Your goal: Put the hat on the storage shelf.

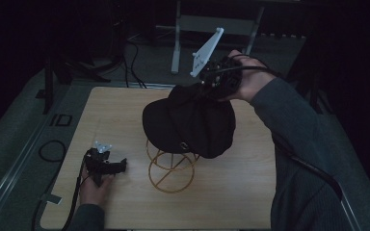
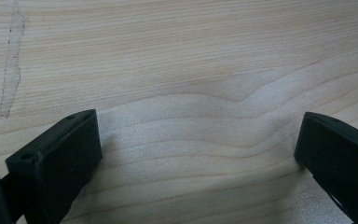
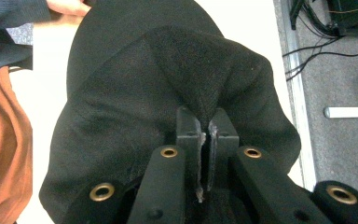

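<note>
Nearest you, your left hand [image 1: 95,188] rests low on the table [image 1: 250,192] at the front left, and the left gripper [image 1: 107,163] it holds lies close to the wood, pointing toward the stand. Its jaws stand wide apart with nothing between them, just bare grain showing in the left gripper view; it looks parked there, out of the way, so the other hand can work freely.

Just beyond sits the wire stand [image 1: 171,171], a gold frame of rings and crossing rods, upright near the table's middle. You hold the cap [image 1: 190,120] right over it, brim to the left; whether its rim touches the top ring, you cannot tell.

Farther back and higher, your right gripper [image 1: 211,82] comes down from above with the wrist bent and the forearm raised. Its jaws are pinched tight on a fold of the cap's crown [image 3: 200,79], probably so the cap hangs open underneath for the stand.
</note>
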### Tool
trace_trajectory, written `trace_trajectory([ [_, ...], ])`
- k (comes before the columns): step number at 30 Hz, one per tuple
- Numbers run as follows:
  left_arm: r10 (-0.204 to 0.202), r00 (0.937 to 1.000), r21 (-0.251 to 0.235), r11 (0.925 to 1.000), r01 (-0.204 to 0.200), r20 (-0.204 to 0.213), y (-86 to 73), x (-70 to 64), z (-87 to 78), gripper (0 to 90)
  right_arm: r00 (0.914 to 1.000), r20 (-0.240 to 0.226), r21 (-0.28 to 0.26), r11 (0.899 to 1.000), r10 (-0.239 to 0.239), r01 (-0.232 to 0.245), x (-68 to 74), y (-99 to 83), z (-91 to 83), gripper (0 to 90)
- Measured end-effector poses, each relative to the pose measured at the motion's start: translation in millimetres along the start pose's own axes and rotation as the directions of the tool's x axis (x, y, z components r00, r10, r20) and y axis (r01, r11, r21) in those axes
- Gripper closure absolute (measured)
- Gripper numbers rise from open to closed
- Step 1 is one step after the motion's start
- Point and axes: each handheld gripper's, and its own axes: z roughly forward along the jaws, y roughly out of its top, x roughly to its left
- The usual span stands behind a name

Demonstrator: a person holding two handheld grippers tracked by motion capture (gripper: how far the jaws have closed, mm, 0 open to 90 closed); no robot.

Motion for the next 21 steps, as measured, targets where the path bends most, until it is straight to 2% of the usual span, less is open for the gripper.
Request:
trace_trajectory([
  [11, -0.001, 1.0, 0.0, 1.0, 0.001, 0.0, 0.0, -0.1, 0.0, 0.1, 0.9996, -0.017, 0.022, 0.999, -0.024, 0.024, 4.7, 16.5, 10.7, 85.9],
  [21, 0.0, 1.0, 0.002, 1.0, 0.0, 0.0, 0.1, 0.0, -0.2, 0.1, 0.9978, -0.035, 0.082, 0.995, -0.057, 0.059, 13.2, 37.9, 31.2, 85.7],
])
